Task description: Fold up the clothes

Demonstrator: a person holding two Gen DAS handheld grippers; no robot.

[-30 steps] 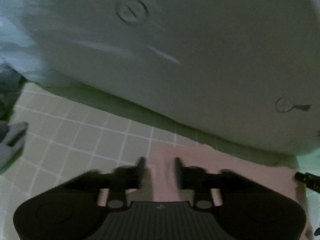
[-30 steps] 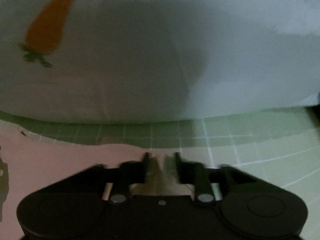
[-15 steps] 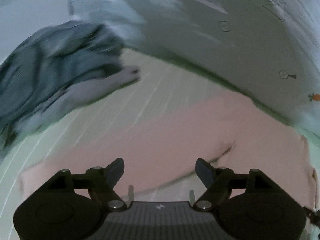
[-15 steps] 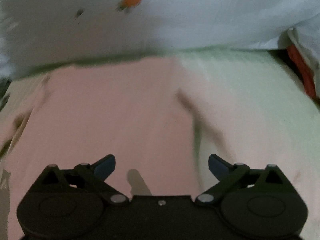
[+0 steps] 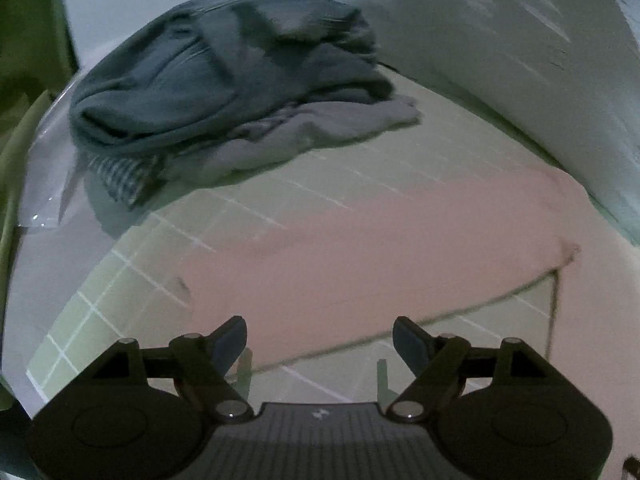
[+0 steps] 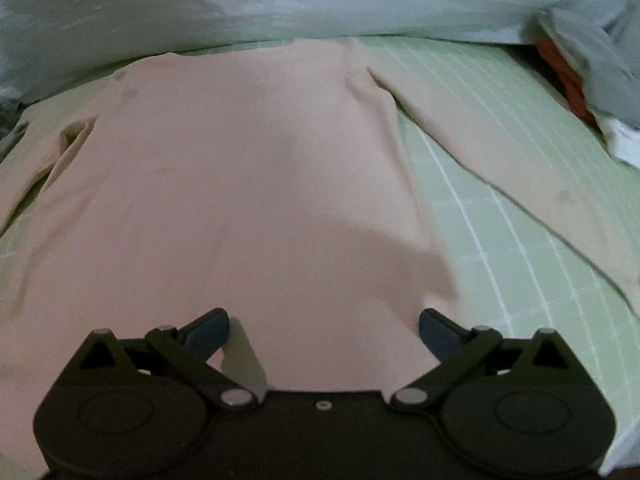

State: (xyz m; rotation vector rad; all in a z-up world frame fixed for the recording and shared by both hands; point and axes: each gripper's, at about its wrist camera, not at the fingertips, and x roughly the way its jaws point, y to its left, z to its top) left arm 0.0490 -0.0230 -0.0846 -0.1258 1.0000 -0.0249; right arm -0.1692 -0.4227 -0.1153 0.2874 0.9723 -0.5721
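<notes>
Dim bedroom, bed under a grid sheet

A pale green grid-lined sheet covers the bed; a white patterned duvet bunches along its far edge in low light.

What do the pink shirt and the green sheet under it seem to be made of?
Pink shirt: soft matte knit, probably cotton; it lies limp and flat with gentle creases and no shine. Green sheet: thin matte woven cloth, likely cotton, printed with a white grid; it drapes smoothly. The dim, blurred pictures leave the fibre open.
</notes>
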